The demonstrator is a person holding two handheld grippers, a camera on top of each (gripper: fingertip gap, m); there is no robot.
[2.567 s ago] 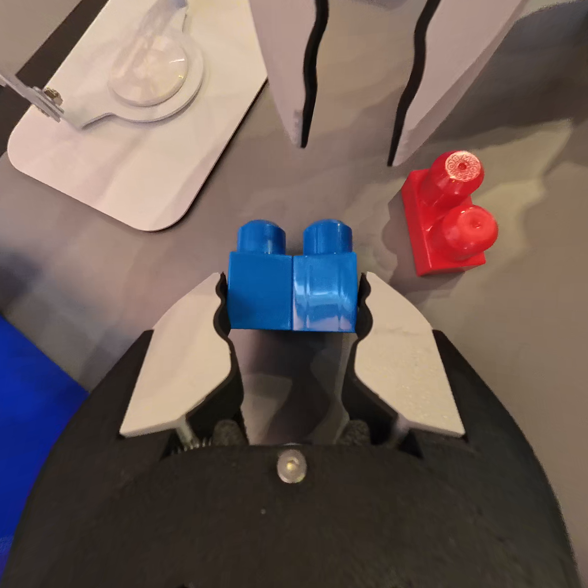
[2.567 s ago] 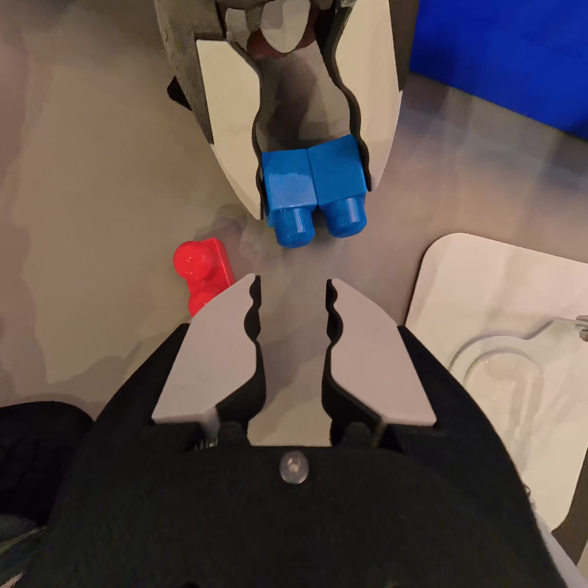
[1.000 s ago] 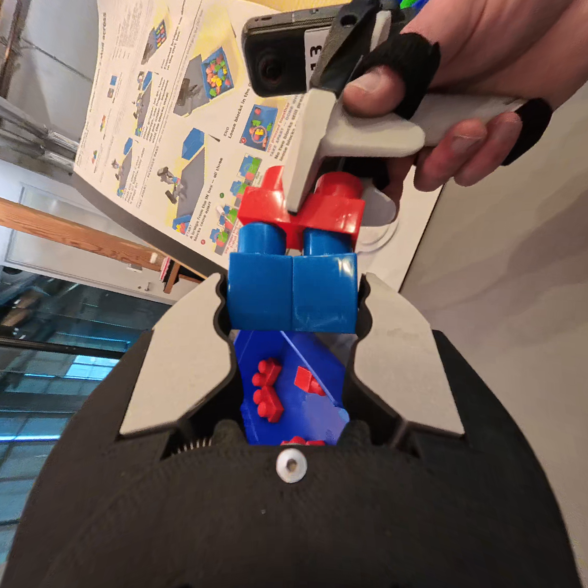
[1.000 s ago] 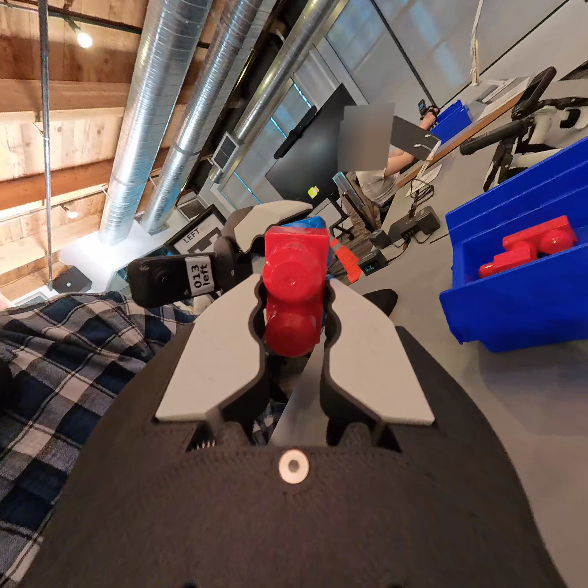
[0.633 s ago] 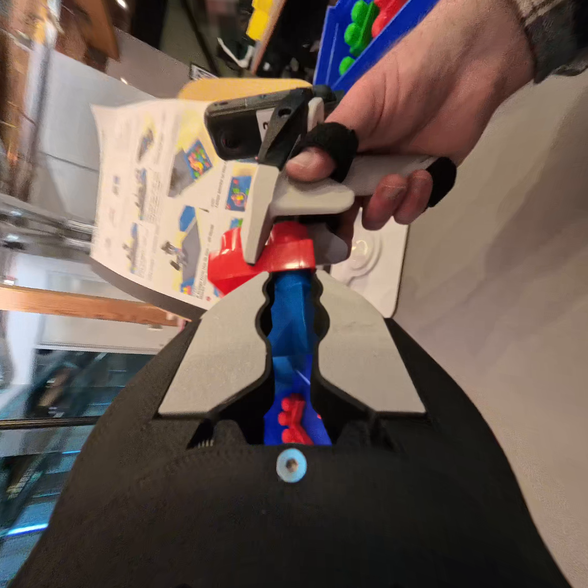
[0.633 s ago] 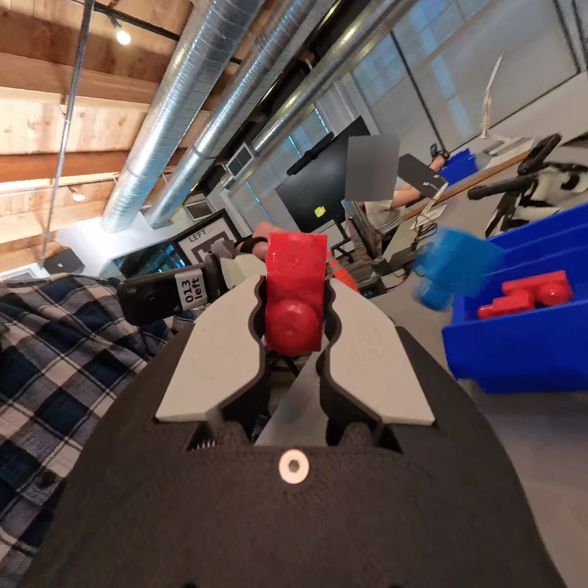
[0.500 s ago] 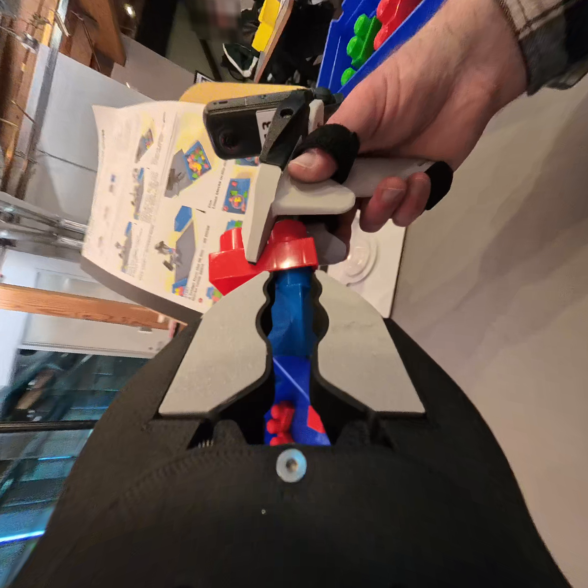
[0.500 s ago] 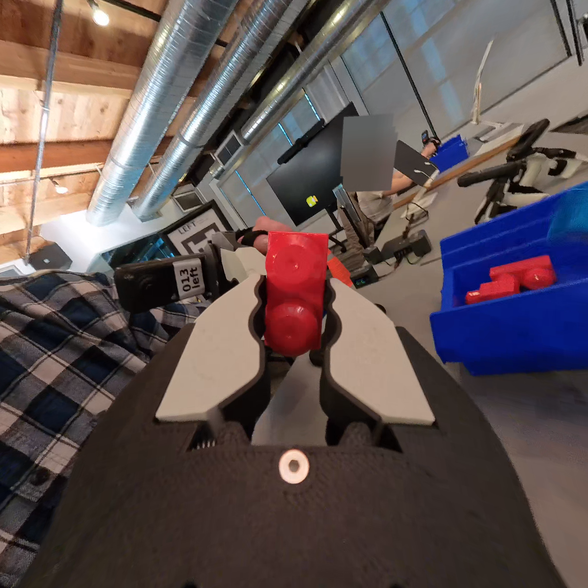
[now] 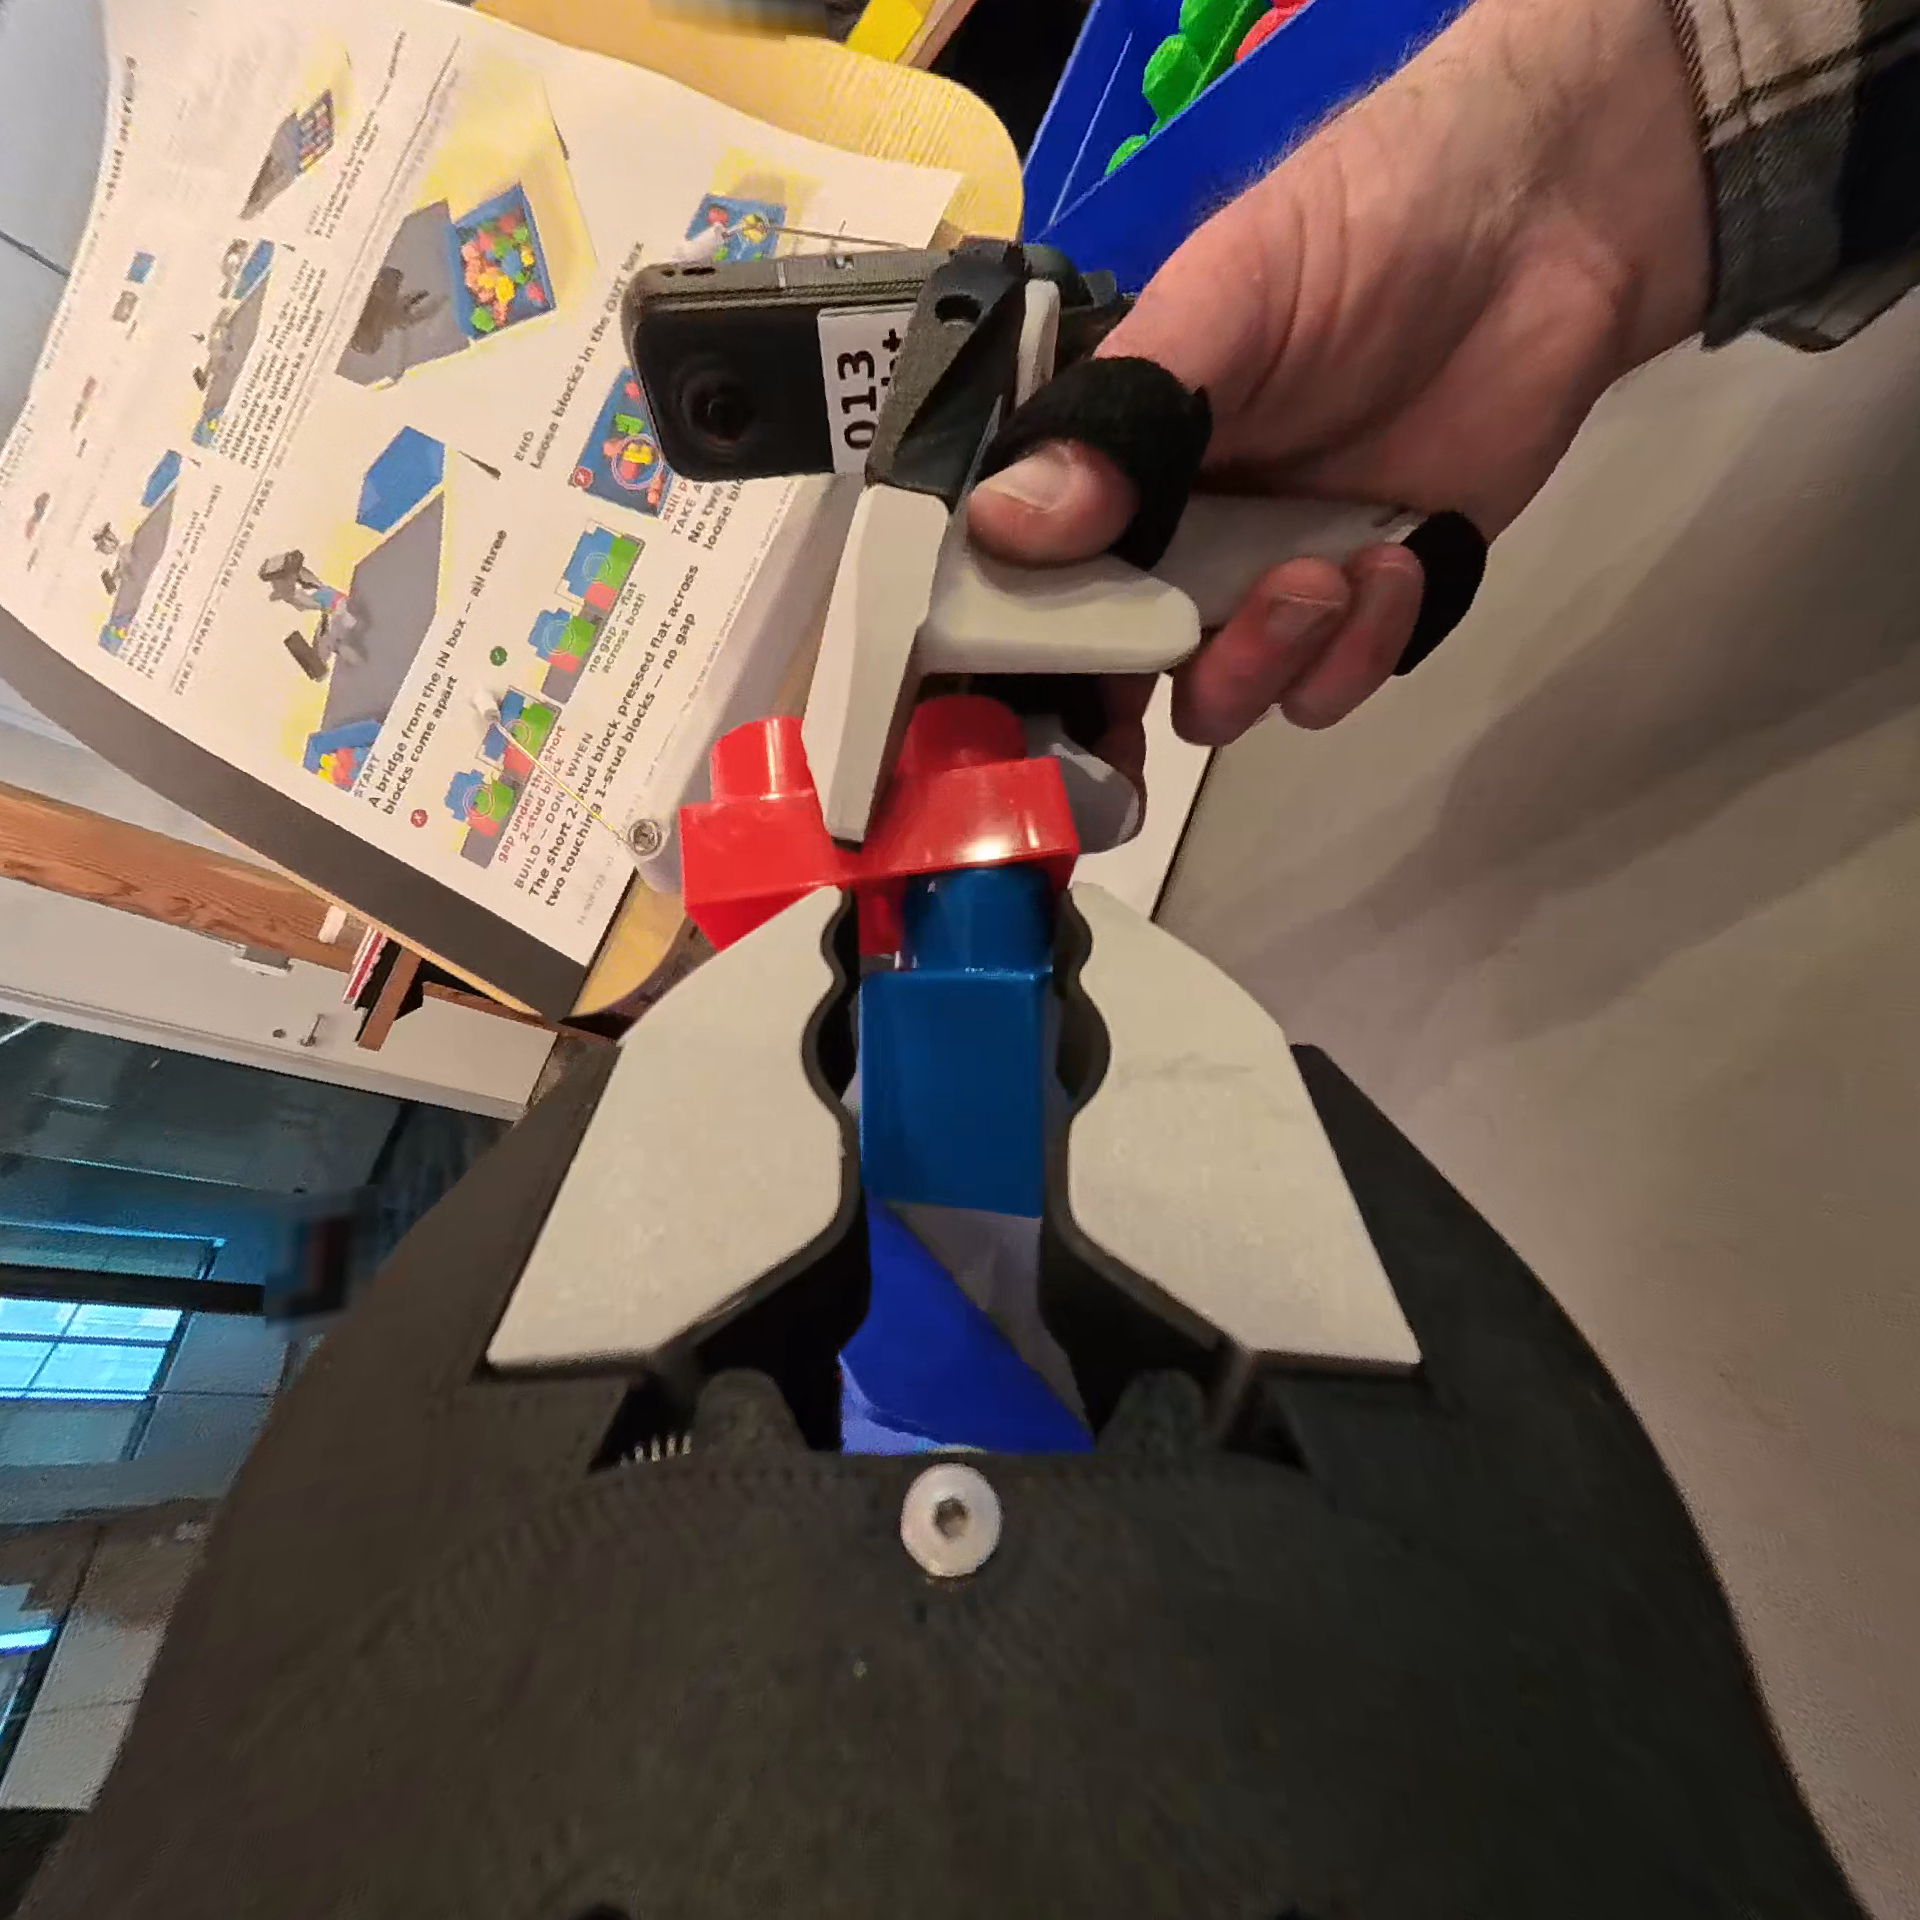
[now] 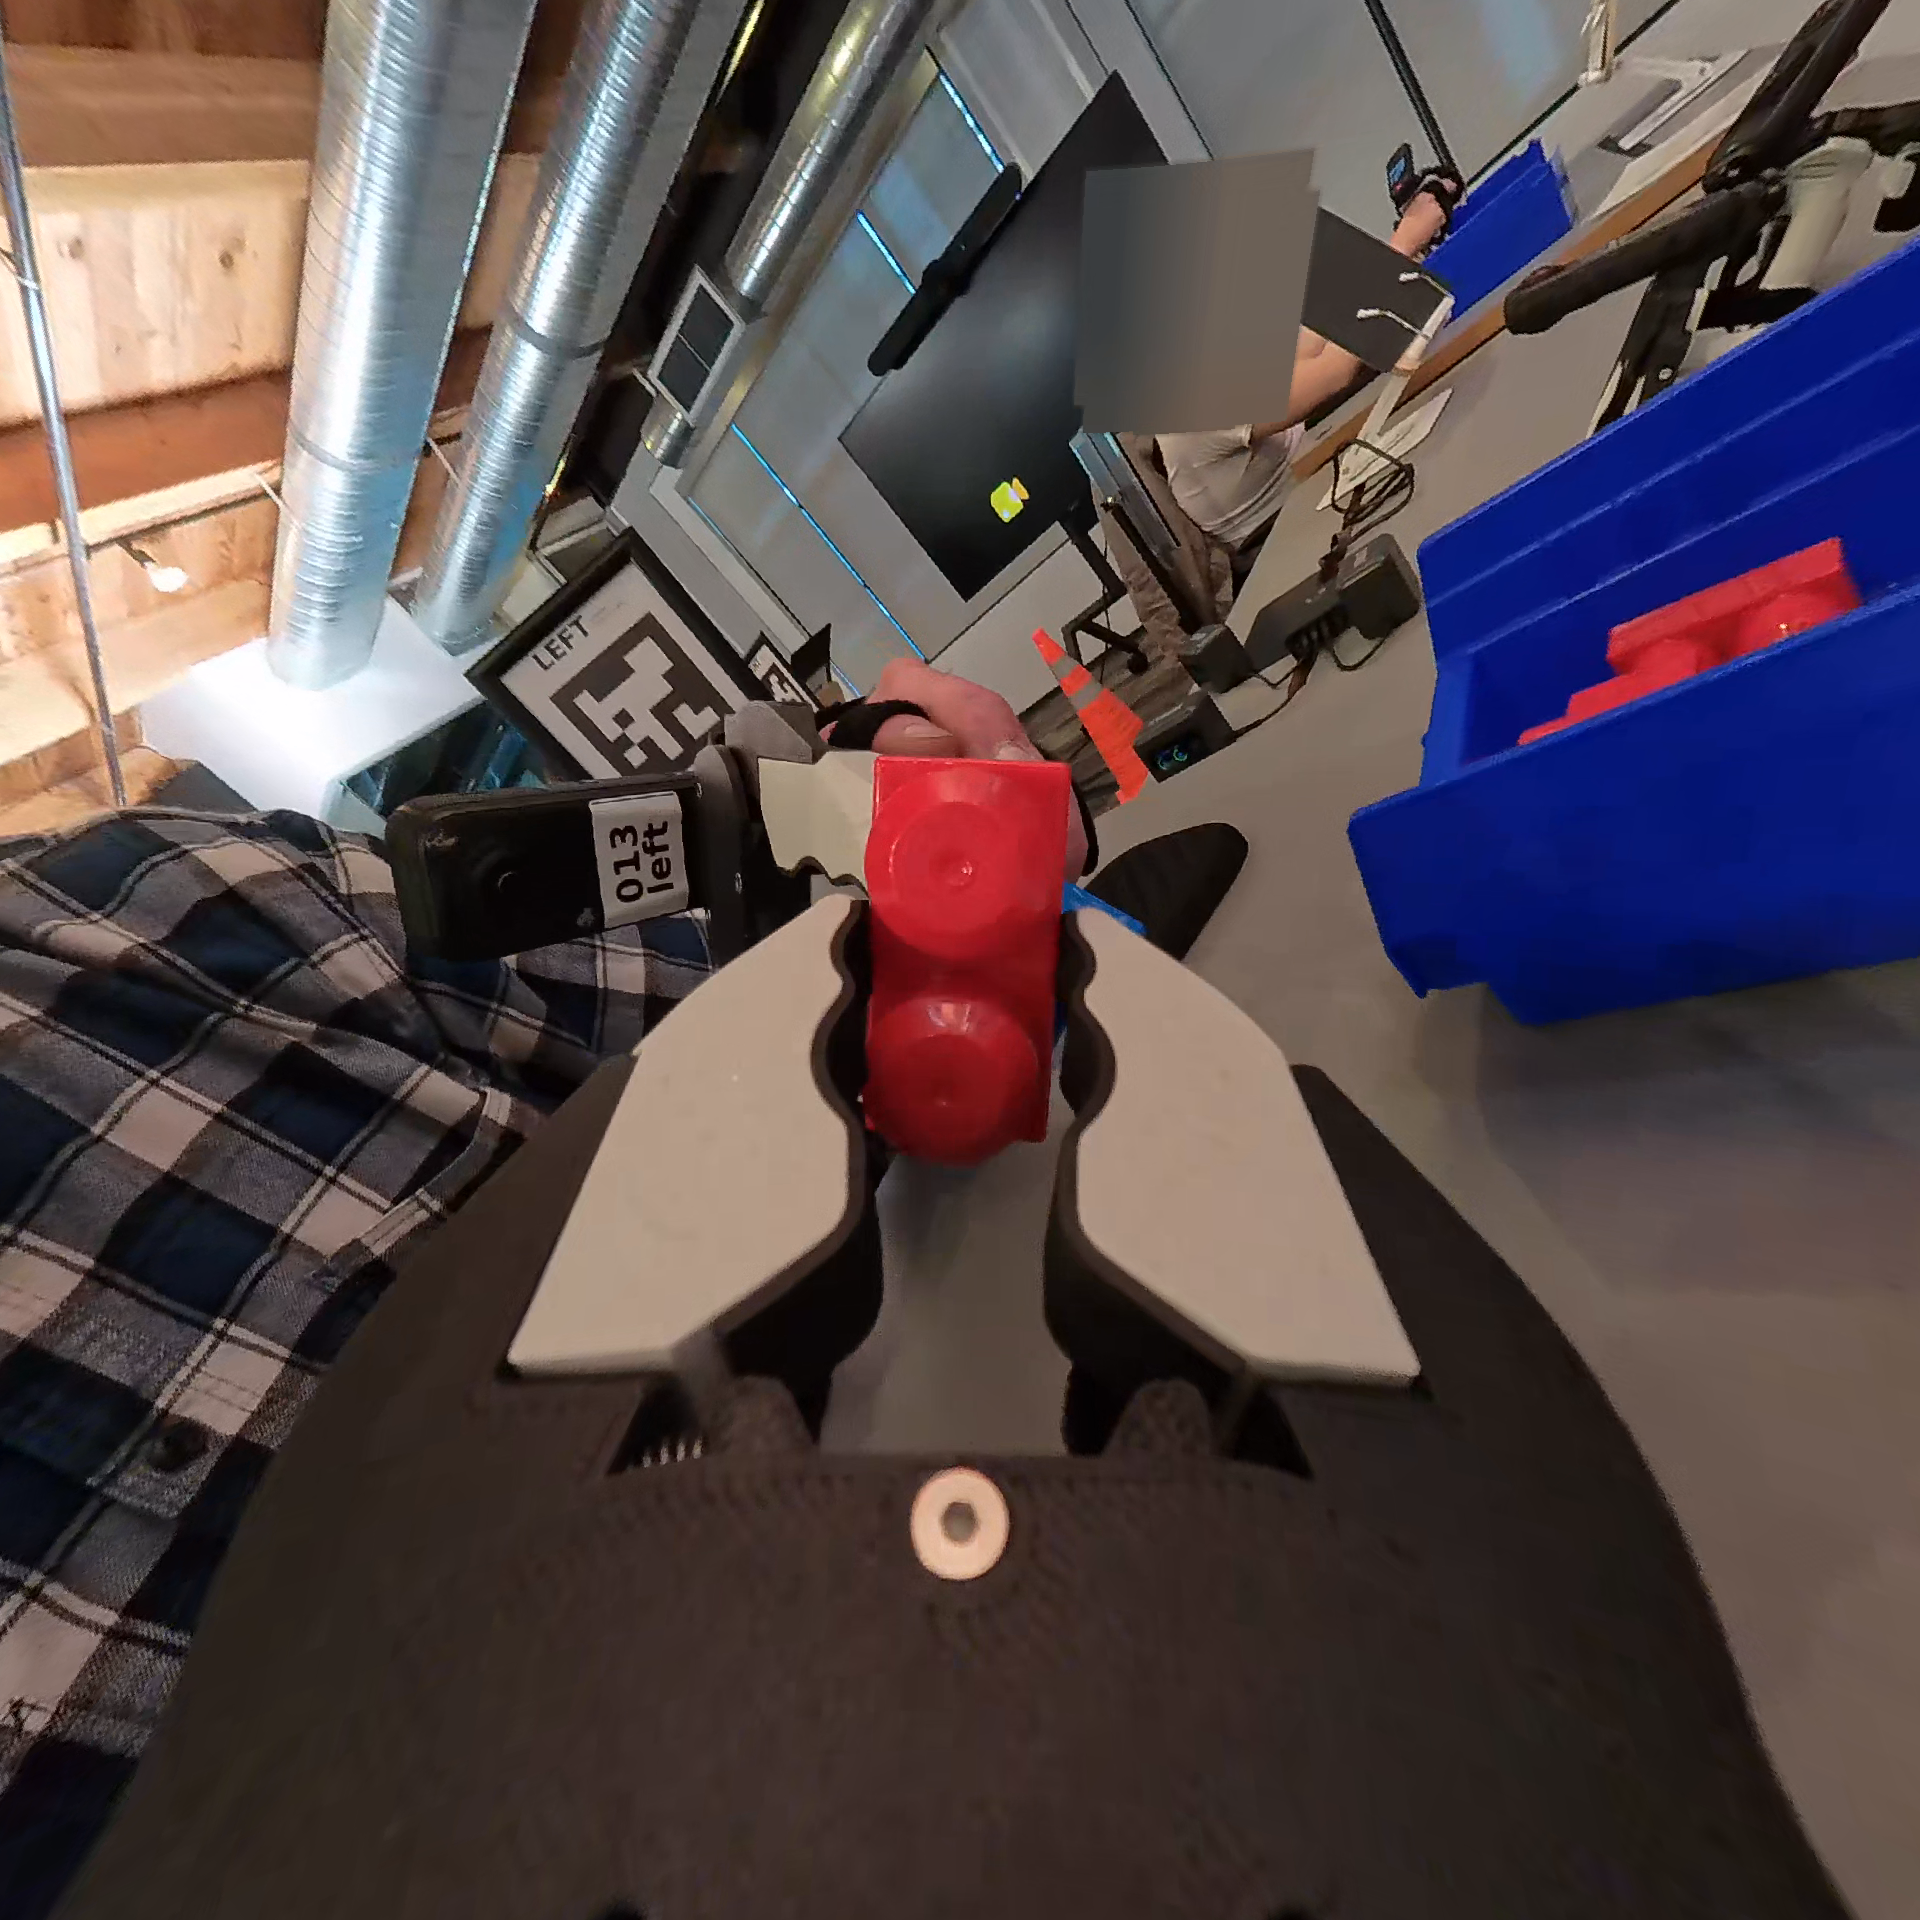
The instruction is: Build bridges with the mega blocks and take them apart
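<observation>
1. A white illustrated instruction sheet (image 9: 343,436) is lying tilted on a yellow board (image 9: 883,114)
2. Silver ribbed ventilation ducts (image 10: 395,312) are running under wooden ceiling beams (image 10: 135,270)
3. An orange striped traffic cone (image 10: 1091,717) is standing beside a black wall screen (image 10: 997,416)

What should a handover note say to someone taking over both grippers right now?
Left gripper: shut on a single-stud blue plastic block, pads pressed on both sides.
Right gripper: shut on the two-stud red plastic block.
Both are held in the air; the red block sits on the blue block's stud, its other half unsupported.
The blue plastic bin holds red blocks.
Left: finish pulling these two apart and bin them.
</observation>
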